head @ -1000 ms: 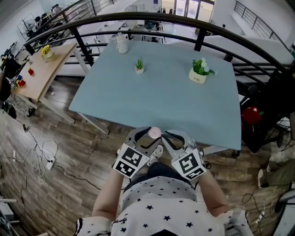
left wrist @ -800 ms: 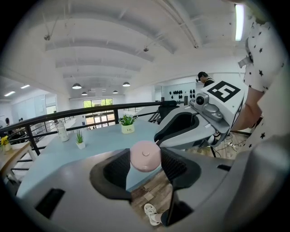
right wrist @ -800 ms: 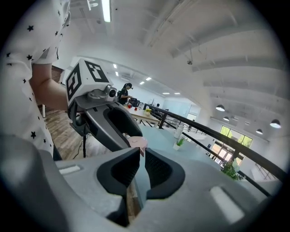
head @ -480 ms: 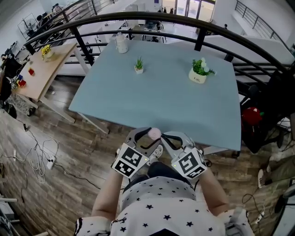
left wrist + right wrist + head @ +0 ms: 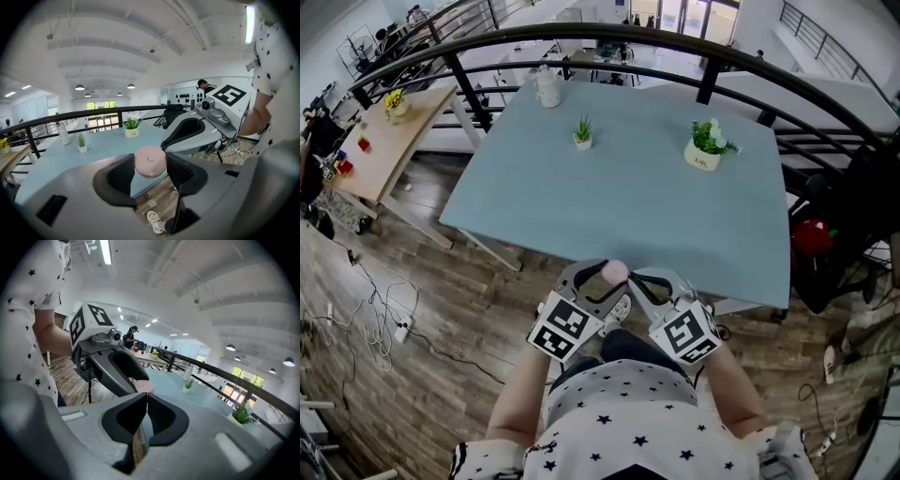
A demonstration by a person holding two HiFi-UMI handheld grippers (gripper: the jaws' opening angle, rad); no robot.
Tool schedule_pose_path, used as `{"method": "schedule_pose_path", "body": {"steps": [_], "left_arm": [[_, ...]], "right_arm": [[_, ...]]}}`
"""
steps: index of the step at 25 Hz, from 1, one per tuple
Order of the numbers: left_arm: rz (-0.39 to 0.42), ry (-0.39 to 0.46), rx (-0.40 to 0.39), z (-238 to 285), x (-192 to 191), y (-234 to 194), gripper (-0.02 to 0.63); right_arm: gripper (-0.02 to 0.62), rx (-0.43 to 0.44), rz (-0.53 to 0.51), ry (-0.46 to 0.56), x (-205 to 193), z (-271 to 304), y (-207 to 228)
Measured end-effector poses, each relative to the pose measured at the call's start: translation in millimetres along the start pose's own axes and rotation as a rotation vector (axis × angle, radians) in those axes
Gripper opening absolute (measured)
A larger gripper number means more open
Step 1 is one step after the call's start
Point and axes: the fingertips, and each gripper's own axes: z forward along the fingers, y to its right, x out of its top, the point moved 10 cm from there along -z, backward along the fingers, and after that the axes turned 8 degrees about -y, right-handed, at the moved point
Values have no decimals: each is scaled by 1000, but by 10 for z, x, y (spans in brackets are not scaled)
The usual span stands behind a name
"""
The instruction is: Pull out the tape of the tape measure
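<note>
Tape measure point(image 5: 150, 160), a smooth round pink disc, sits pinched between the ribbed black pads of the left claw point(image 5: 151, 173), at the near edge of the pale blue desk point(image 5: 628, 202). The right claw point(image 5: 146, 399) is pressed together, tips right at the disc's rim; whether any tape lies between them is too small to tell. Farther back stand a small plant point(image 5: 583, 132) and a bushier plant point(image 5: 705, 142).

The tape measure point(image 5: 614, 272) is pale pink. The left gripper point(image 5: 150, 169) and right gripper point(image 5: 146, 398) are grey with black pads and black-and-white square markers. The table point(image 5: 628, 197) is pale blue. The shirt point(image 5: 628, 412) is white with black stars. The floor point(image 5: 422, 309) is brown wood planks.
</note>
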Motion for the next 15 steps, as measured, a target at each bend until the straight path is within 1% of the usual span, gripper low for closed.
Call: {"method": "schedule_pose_path", "body": {"steps": [6, 15], "left_arm": [[-2, -2, 1, 11, -1, 2, 212], [-4, 2, 2, -23, -2, -19, 212]], "right_arm": [[14, -1, 0, 4, -36, -15, 22], [14, -48, 15, -13, -78, -118, 96]]}}
